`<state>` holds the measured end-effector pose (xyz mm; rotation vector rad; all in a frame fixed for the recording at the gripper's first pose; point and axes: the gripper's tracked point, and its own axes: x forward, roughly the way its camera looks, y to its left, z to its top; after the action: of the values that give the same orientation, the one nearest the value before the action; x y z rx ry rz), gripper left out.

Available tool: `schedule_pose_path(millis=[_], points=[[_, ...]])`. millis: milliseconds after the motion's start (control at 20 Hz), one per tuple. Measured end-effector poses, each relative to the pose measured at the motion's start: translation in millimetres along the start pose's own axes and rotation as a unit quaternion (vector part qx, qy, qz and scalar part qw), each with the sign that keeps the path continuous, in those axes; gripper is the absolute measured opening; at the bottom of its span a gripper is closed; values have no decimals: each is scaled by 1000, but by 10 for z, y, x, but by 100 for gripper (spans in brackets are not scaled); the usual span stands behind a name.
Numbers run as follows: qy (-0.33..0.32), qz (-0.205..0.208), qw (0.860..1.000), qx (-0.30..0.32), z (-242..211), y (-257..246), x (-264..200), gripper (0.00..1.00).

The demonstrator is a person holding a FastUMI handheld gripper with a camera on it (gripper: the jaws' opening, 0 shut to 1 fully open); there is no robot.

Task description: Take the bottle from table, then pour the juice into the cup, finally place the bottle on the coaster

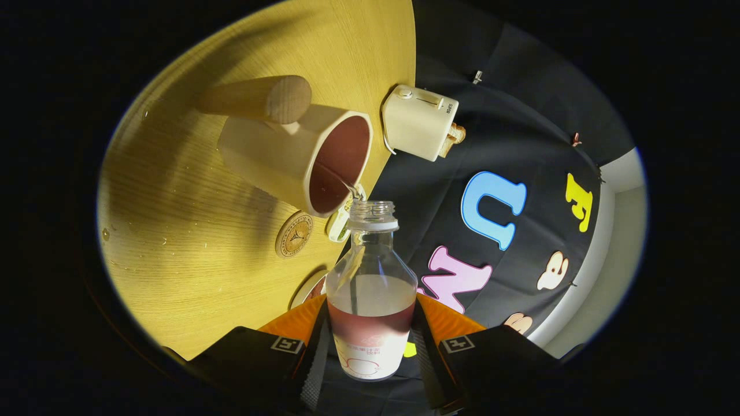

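Between gripper fingers [370, 346], clear uncapped bottle [370, 277]

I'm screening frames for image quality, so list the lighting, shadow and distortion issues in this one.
Gripper view: strong fisheye bends the table edge into a curve; warm, uneven light leaves the far side dim; the cup casts a broad soft shadow; the bottle, gripped between the jaws, is sharp with mild glare on its neck; the thin stream into the cup is faint; the toaster is bright but not blown out.
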<state>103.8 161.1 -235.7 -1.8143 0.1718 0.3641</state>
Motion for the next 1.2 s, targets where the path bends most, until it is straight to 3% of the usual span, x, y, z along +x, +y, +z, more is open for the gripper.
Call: schedule_pose_path(millis=[1200], points=[[-38,-30,995,-88,55,-203,49,71]])
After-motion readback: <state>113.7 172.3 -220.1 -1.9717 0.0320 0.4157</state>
